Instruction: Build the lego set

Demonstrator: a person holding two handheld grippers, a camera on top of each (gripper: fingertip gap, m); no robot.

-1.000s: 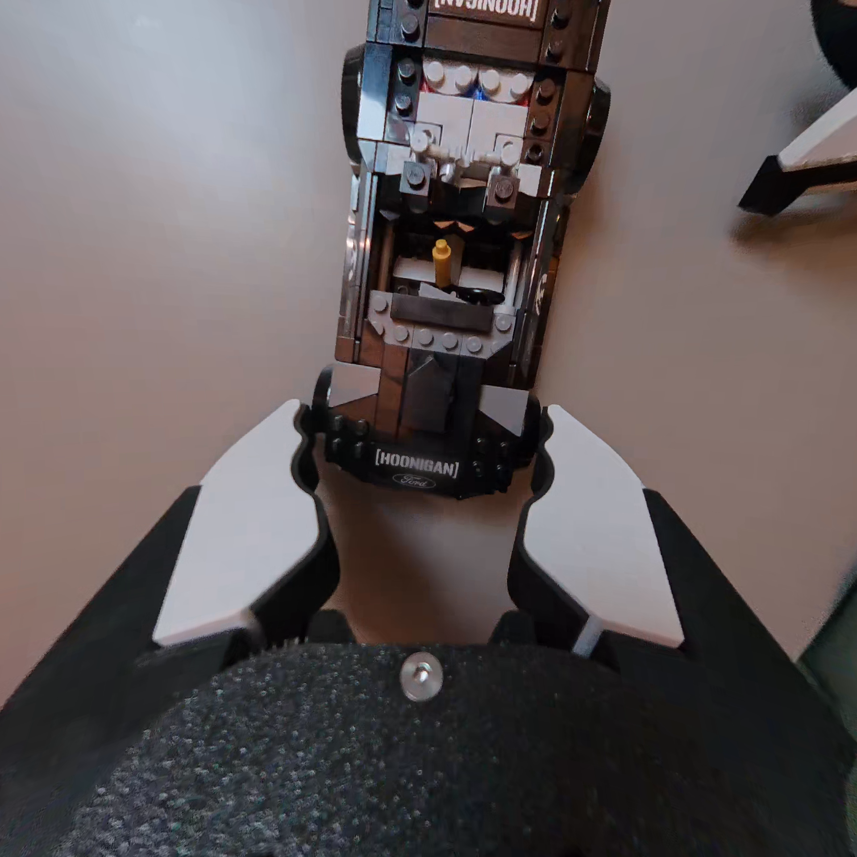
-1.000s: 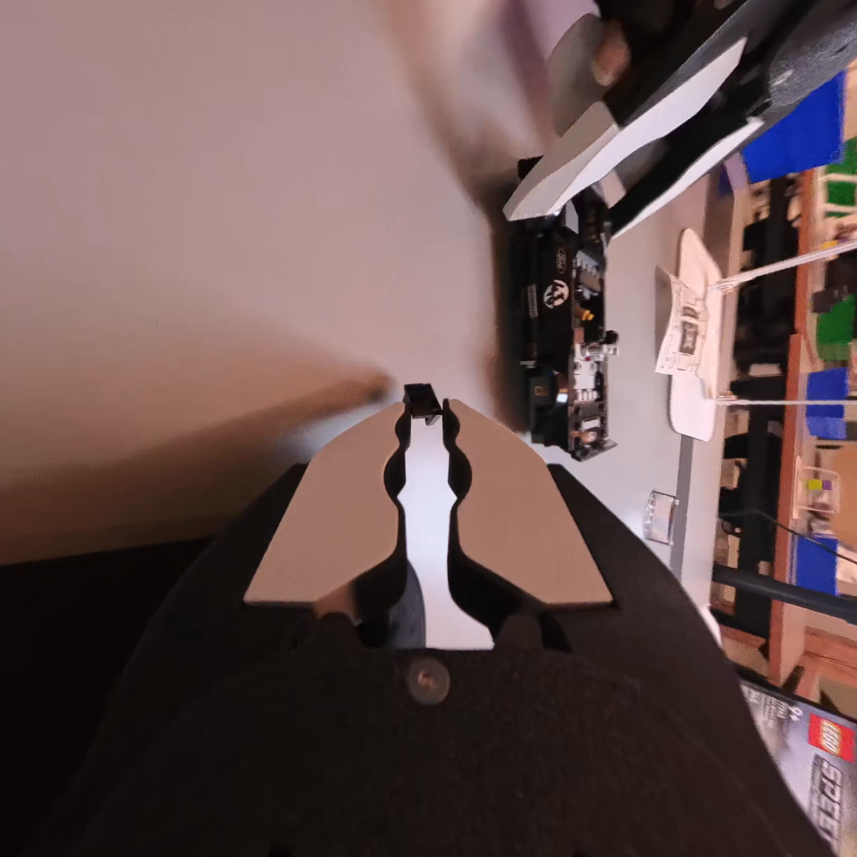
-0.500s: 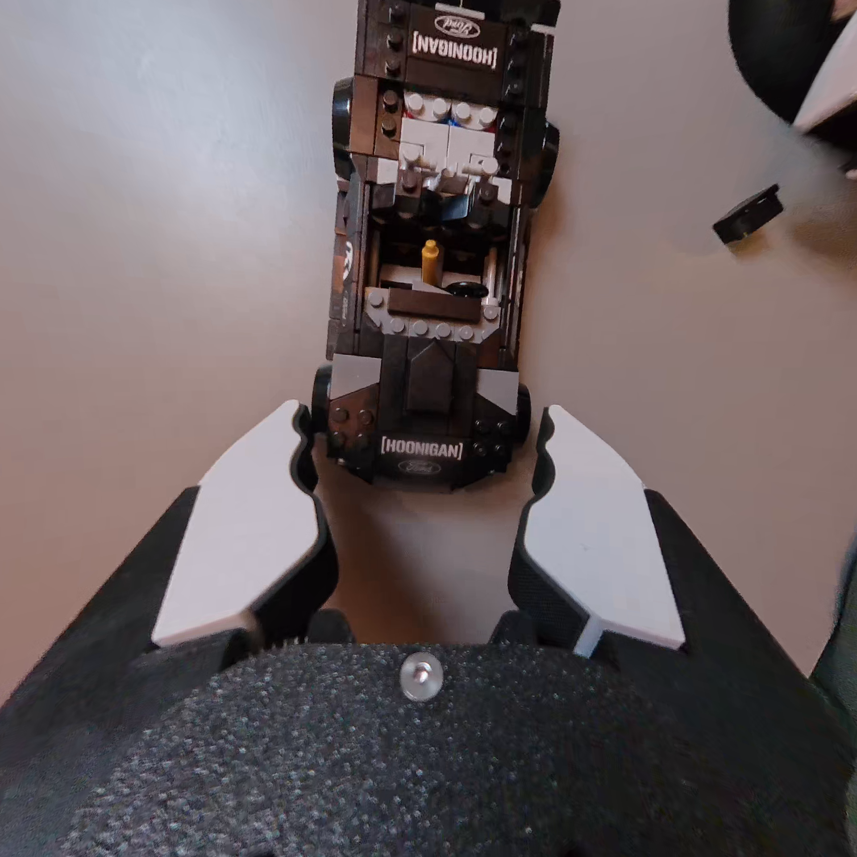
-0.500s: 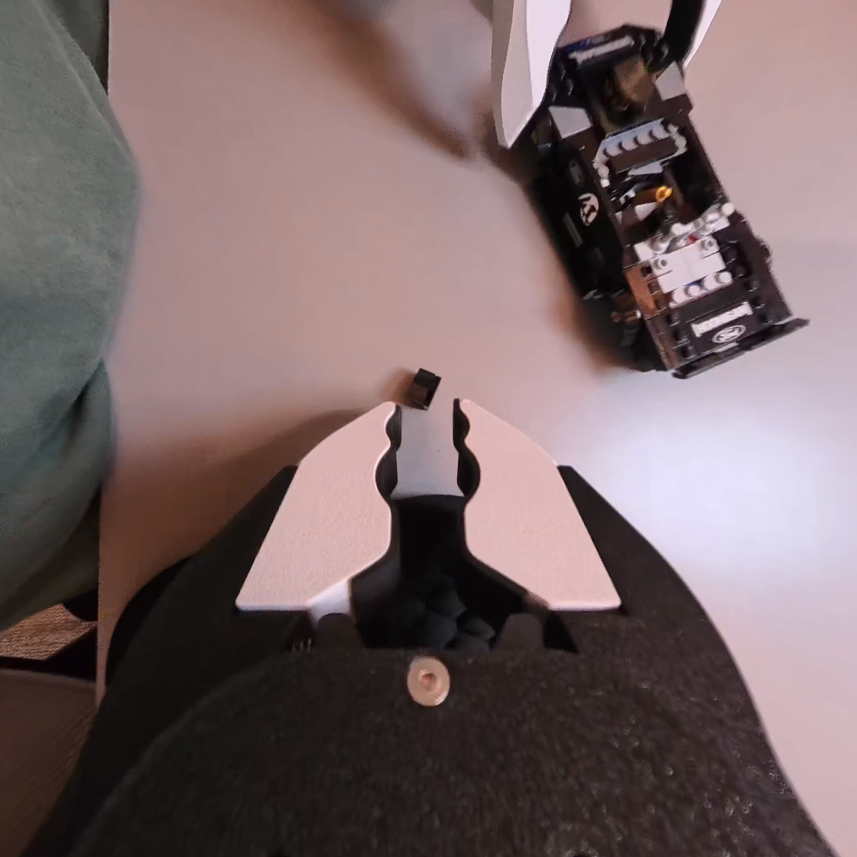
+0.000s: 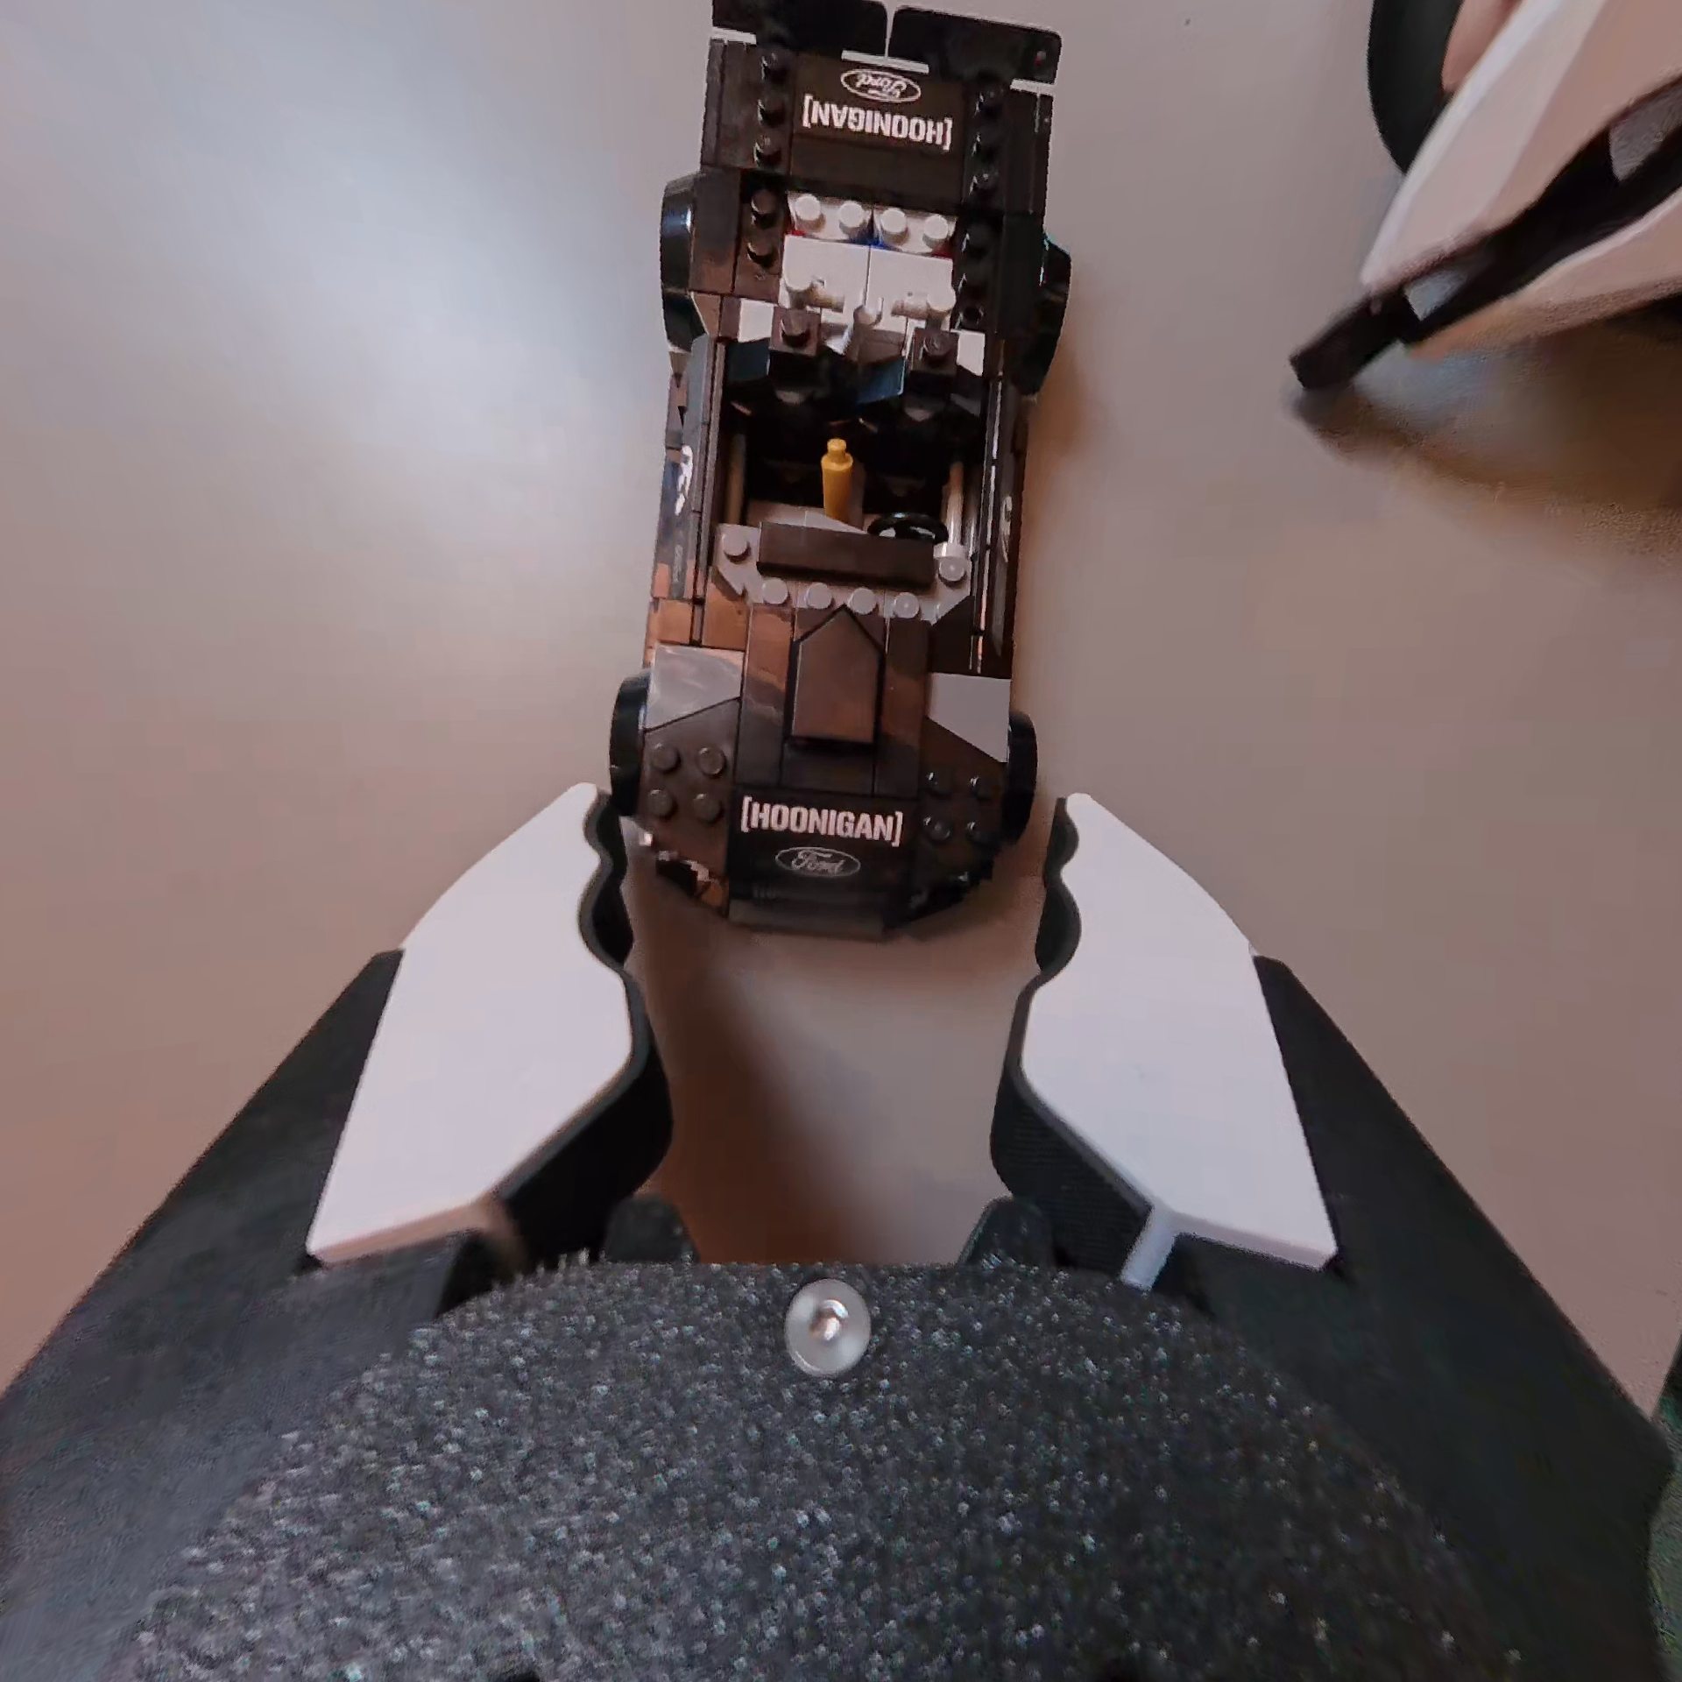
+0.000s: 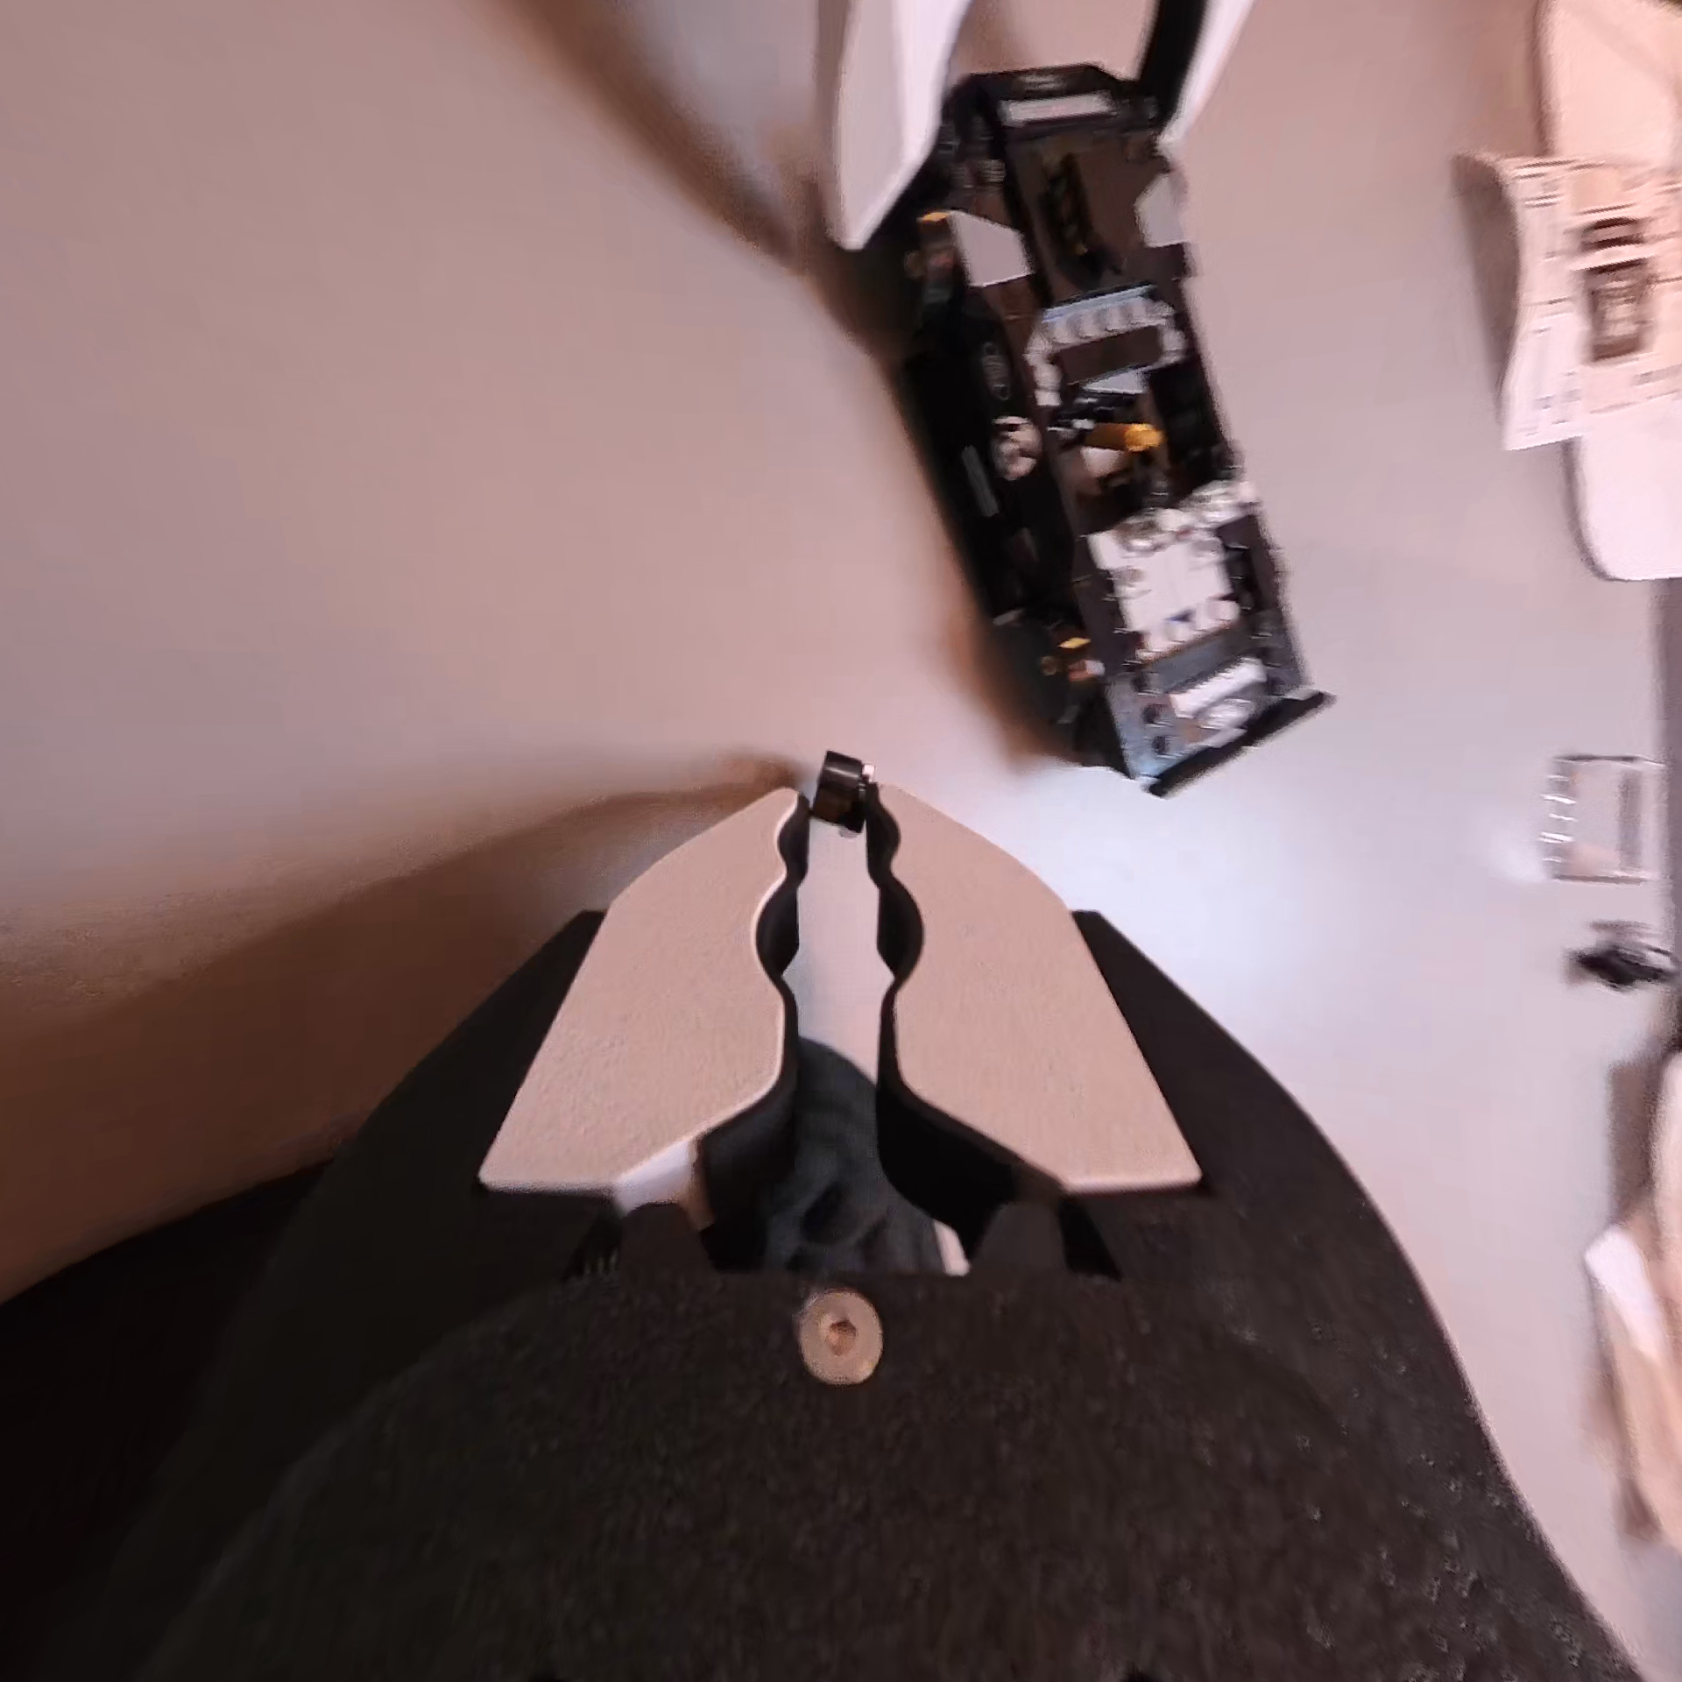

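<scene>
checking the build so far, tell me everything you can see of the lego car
The lego car is a mostly black brick model with white and grey studded parts, an open cockpit holding a small yellow piece, and black wheels. It stands upright on the pale table, its near end between the open left gripper fingertips.

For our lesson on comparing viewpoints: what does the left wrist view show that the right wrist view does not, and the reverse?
Only the left wrist view: the open left gripper head-on, its fingers flanking the black lego car's near end, and the yellow peg sharply. Only the right wrist view: the small black piece pinched at the right gripper tips, plus papers at the table's right. Both: the lego car on the pale table.
</scene>
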